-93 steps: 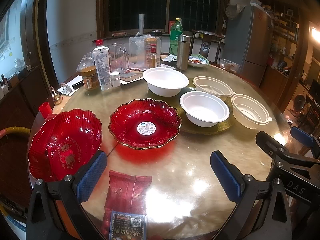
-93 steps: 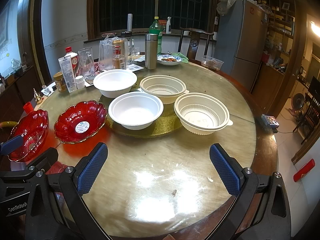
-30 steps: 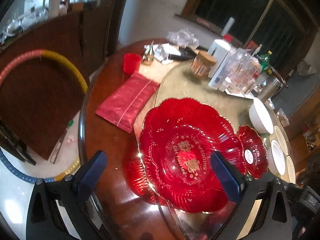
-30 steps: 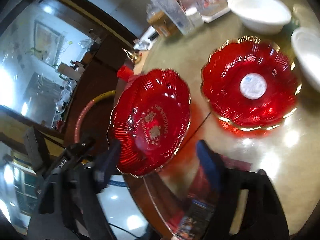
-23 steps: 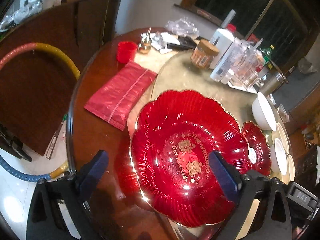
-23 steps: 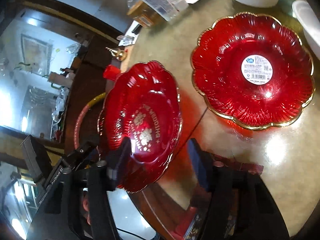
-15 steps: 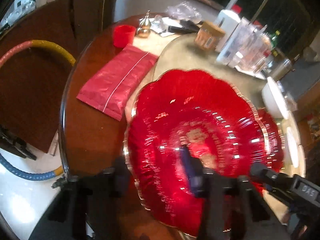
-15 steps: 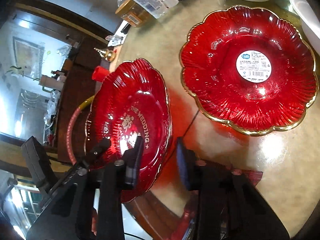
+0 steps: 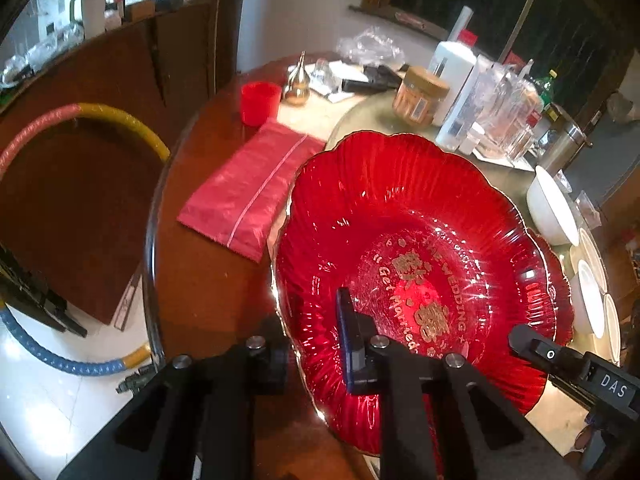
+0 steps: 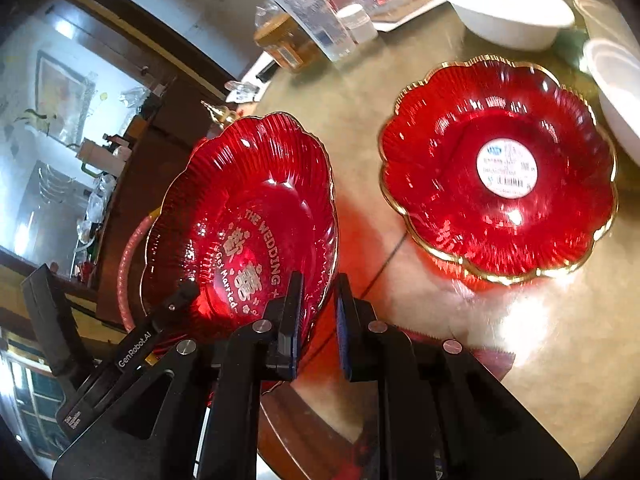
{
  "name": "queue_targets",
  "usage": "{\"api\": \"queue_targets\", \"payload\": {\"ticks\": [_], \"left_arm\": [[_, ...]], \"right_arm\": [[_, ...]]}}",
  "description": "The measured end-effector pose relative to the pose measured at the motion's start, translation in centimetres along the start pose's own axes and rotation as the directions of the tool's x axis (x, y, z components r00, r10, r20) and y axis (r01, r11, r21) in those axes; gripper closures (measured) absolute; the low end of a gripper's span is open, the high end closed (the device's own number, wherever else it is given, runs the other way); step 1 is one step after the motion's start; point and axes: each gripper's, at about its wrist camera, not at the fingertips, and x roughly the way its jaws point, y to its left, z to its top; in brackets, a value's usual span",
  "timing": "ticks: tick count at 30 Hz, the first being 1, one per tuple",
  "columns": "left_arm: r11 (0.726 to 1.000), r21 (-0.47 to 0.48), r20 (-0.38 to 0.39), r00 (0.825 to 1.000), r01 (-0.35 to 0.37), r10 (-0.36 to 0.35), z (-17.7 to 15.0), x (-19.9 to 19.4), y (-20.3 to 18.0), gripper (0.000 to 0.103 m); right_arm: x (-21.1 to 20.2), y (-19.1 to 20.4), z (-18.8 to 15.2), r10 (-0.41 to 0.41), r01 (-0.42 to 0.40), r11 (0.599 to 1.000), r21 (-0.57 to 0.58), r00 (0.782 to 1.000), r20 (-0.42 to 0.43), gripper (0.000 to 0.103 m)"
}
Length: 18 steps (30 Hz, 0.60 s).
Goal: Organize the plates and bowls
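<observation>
Change: both of your grippers have just been closing on 1 item, the lettered red plate (image 9: 404, 240). Your left gripper (image 9: 316, 340) is clamped across its near-left rim, your right gripper (image 10: 318, 316) across its near-right rim; a second ago both stood apart around it.

Meaning: the plate looks secured for a 2-handed lift, likely toward stacking with its match.

Location: the lettered plate sits at the near-left of the tabletop (image 10: 540, 360); the second red plate (image 10: 496, 168) lies apart to its right.

Materials: both plates translucent red, ribbed, scalloped like flowers, gold-edged, glossy. 1 carries gold lettering, 1 a round white sticker. White bowls (image 10: 504, 8) beyond: plain, smooth.
</observation>
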Motion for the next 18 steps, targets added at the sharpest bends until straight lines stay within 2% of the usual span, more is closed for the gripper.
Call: {"api": "queue_targets", "payload": {"ticks": [10, 15, 17, 18], "left_arm": [[0.999, -0.022, -0.046, 0.998, -0.037, 0.036, -0.6, 1.8, 0.5, 0.086], [0.998, -0.031, -0.062, 0.996, -0.059, 0.057, -0.9, 2.4, 0.8, 0.082], [0.998, -0.03, -0.062, 0.997, -0.053, 0.051, -0.9, 2.3, 0.8, 0.066], [0.998, -0.035, -0.055, 0.997, -0.051, 0.049, -0.9, 2.1, 0.9, 0.048]], "right_arm": [[2.3, -0.6, -0.1, 0.017, -0.016, 1.0, 0.02, 0.997, -0.074, 0.088], [2.1, -0.4, 0.1, 0.046, -0.045, 0.999, 0.017, 0.995, -0.09, 0.084], [1.8, -0.4, -0.1, 0.049, -0.049, 0.999, 0.007, 0.994, -0.093, 0.084], [1.6, -0.5, -0.1, 0.047, -0.047, 0.999, 0.005, 0.995, -0.09, 0.084]]}}
